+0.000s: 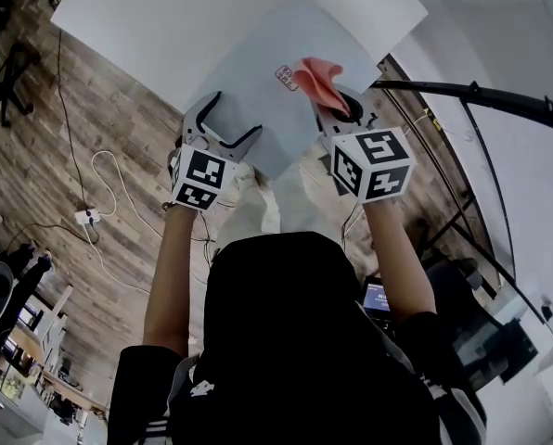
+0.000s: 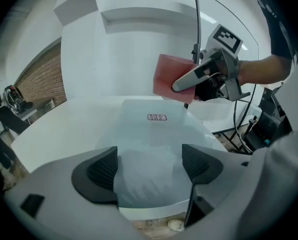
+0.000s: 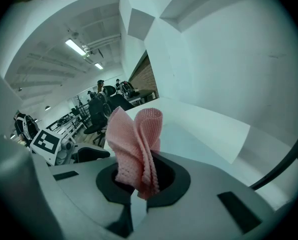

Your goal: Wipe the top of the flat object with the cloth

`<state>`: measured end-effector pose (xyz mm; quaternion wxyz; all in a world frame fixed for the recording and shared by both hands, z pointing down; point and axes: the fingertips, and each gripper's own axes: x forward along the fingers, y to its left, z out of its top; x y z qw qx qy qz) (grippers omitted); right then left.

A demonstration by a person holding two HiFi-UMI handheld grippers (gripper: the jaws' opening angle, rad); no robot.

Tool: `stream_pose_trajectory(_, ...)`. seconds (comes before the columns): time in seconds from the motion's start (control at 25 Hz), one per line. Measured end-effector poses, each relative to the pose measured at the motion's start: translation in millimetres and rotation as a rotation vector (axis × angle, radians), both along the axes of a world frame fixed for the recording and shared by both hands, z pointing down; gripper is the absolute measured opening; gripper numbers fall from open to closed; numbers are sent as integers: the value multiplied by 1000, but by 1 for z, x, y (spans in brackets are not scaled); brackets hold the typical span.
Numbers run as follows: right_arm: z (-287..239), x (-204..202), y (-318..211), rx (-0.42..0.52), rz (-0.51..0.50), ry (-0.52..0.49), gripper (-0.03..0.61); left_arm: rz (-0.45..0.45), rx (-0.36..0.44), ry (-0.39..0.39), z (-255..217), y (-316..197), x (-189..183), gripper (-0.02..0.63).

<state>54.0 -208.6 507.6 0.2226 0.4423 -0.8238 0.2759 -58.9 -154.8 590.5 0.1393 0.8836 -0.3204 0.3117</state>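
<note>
Cloth point(image 1: 319, 78) above flat object point(image 1: 256, 89) — right edge

- Two hand-held grippers: the left hand-held gripper point(image 1: 230, 119) and the right hand-held gripper point(image 1: 337, 109).
- Two cubes with square markers, one on each: the left marker cube point(image 1: 202, 179) and the right marker cube point(image 1: 374, 162).
- One pink cloth point(image 3: 136, 144).
- One flat object point(image 2: 154, 139), a pale sheet.
- One small label point(image 2: 157, 117) on that sheet.
- One white counter point(image 1: 147, 17).
- One white power strip point(image 1: 84, 217), lying on the wooden floor point(image 1: 119, 137).
</note>
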Motion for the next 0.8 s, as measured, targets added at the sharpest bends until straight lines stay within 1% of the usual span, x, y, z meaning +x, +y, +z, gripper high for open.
stream_pose_trajectory(0.24,3,1,-2,-8,-2,-4,44,2,13,7,0,0,0,394)
stream_pose_trajectory(0.44,7,6,-4,-14,-5,20,44,3,10,4,0,0,-1,396)
stream_pose_trajectory(0.56,13,18,-8,-10,-5,72,44,8,-2,-12,0,0,-1,396)
stream_pose_trajectory(0.8,30,56,-24,6,4,240,44,11,-15,-14,1,-1,0,394)
